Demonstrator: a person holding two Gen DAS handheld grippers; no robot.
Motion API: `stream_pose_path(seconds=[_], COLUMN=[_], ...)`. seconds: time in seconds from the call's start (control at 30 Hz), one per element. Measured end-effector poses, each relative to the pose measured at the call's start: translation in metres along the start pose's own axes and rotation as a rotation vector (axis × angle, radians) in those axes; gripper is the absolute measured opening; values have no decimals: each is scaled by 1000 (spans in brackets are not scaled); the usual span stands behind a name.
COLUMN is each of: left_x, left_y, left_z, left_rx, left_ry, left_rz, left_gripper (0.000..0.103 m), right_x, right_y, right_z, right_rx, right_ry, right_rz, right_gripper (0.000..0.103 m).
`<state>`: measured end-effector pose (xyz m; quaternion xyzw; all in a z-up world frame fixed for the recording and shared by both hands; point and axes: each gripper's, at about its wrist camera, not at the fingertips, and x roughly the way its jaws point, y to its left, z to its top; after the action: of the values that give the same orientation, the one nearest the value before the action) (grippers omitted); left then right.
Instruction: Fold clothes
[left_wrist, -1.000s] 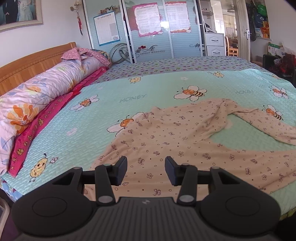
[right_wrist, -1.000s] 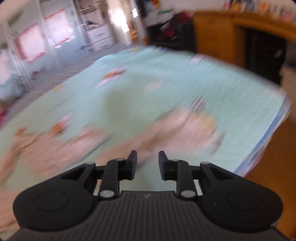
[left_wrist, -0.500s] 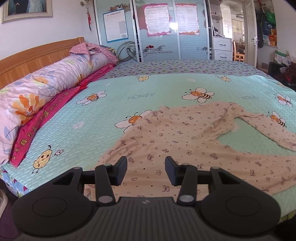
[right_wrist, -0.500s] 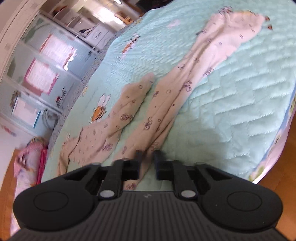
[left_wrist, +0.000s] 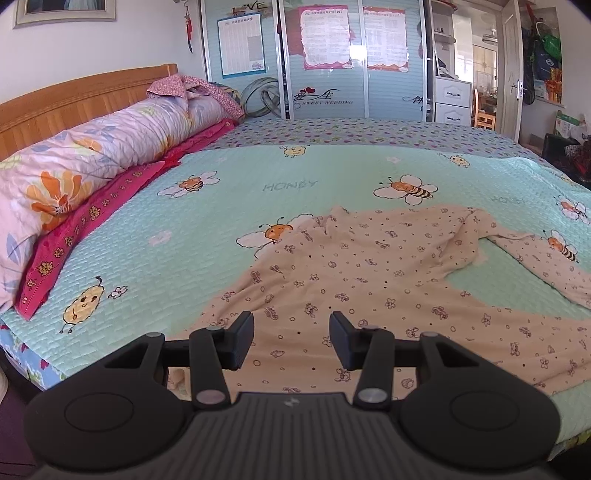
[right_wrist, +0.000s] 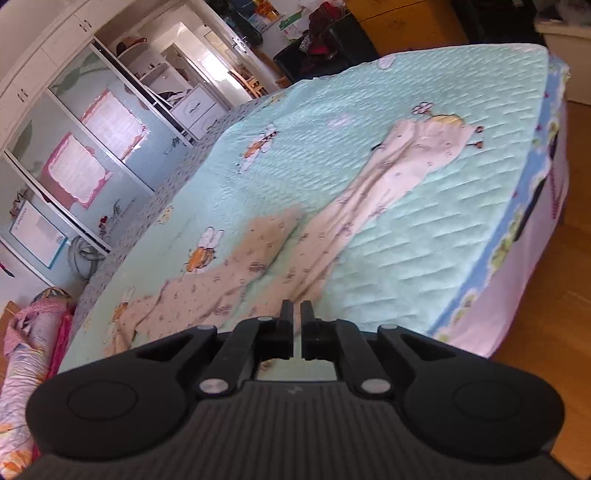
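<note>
At the far left of the left wrist view, a floral rolled quilt (left_wrist: 85, 155) is lying along the wooden headboard (left_wrist: 74, 107), with a red patterned cloth (left_wrist: 110, 203) trailing beside it. A mint-green bedspread (left_wrist: 192, 251) printed with bees is covering the bed. On it, toward the near right, a beige garment (left_wrist: 369, 280) with a small flower print is lying spread out and rumpled, one long part running off to the right. Beyond the bed, the sliding wardrobe doors (left_wrist: 332, 66) with posters on them are standing at the far wall.

The left gripper (left_wrist: 291, 336) is hovering over the near edge of the garment. Its jaws are standing apart, with the cloth seen below and between them, and neither pad is pressing on anything.

In the right wrist view the scene is tilting. The wardrobe doors (right_wrist: 85, 162) are sitting at the far left, and the garment (right_wrist: 325, 236) is stretching across the bedspread (right_wrist: 424, 240) from the near left up toward the far right, where a pale end of it is lying near the bed's corner. To the right, a wooden floor (right_wrist: 546, 350) is showing past the edge of the bed.

The right gripper (right_wrist: 297, 314) is sitting just at the near end of the garment. Its jaws are opening from a nearly closed position, with only a thin slit between them. I cannot tell whether any cloth is caught in that slit.
</note>
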<state>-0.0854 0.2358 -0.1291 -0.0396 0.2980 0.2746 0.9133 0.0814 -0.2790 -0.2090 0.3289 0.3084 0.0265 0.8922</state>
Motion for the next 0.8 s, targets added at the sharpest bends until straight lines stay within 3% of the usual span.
stream_pose_path(seconds=[0.03, 0.07, 0.1, 0.2, 0.37, 0.4, 0.43, 0.5, 0.53, 0.7, 0.77, 0.8], left_x=[0, 0, 0, 0, 9, 12, 15, 20, 22, 32, 33, 33], left_y=[2, 4, 7, 13, 15, 14, 13, 9, 7, 3, 4, 4], left_z=[0, 0, 0, 1, 0, 0, -1, -1, -1, 0, 1, 1], left_rx=[-2, -3, -5, -11, -3, 0, 4, 19, 26, 46, 34, 28], left_ry=[0, 2, 4, 7, 28, 35, 41, 51, 55, 72, 72, 72], left_rz=[4, 9, 16, 34, 57, 60, 63, 59, 57, 66, 72, 73], left_gripper=[48, 48, 48, 48, 49, 49, 49, 49, 49, 49, 49, 49], right_x=[2, 6, 10, 39, 111, 125, 137, 150, 154, 138, 137, 141], right_y=[7, 14, 20, 34, 20, 15, 10, 3, 3, 41, 58, 62], right_z=[2, 6, 10, 29, 58, 60, 61, 63, 66, 119, 146, 151], right_rx=[-16, -28, -41, -68, -44, -33, -17, 29, 47, 28, 1, -11], right_ry=[-14, -22, -31, -23, 91, 131, 165, 190, 193, 17, -56, -45], right_rz=[13, 20, 28, 35, -67, -83, -86, -60, -47, 34, 35, 8], right_gripper=[17, 35, 45, 48, 48, 44, 38, 7, 6, 5, 6, 12])
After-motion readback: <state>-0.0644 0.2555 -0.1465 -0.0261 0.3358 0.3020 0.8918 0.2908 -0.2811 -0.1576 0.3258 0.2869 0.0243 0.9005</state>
